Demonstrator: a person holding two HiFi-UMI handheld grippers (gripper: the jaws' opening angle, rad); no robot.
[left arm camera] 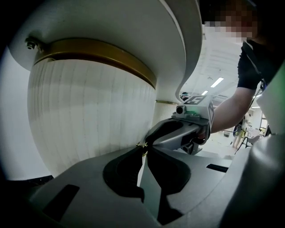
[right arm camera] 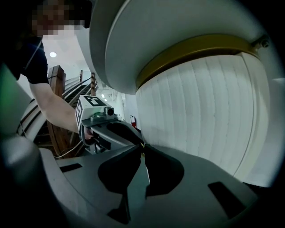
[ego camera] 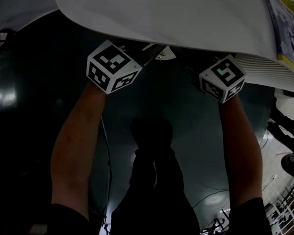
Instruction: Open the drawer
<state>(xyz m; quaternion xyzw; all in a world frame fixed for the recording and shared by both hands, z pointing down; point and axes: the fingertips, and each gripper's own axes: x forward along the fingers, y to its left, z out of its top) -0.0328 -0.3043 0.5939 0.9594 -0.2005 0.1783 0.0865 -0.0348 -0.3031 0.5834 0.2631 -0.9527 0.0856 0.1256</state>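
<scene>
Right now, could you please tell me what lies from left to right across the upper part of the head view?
Left gripper's marker cube → brass knob → right gripper's marker cube → printed sheet

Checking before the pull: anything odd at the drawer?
Nothing spilled or damaged. One oddity: the left gripper and right gripper both pinch the same tiny gold pull on the white ribbed drawer front, their tips crowding each other.
</scene>
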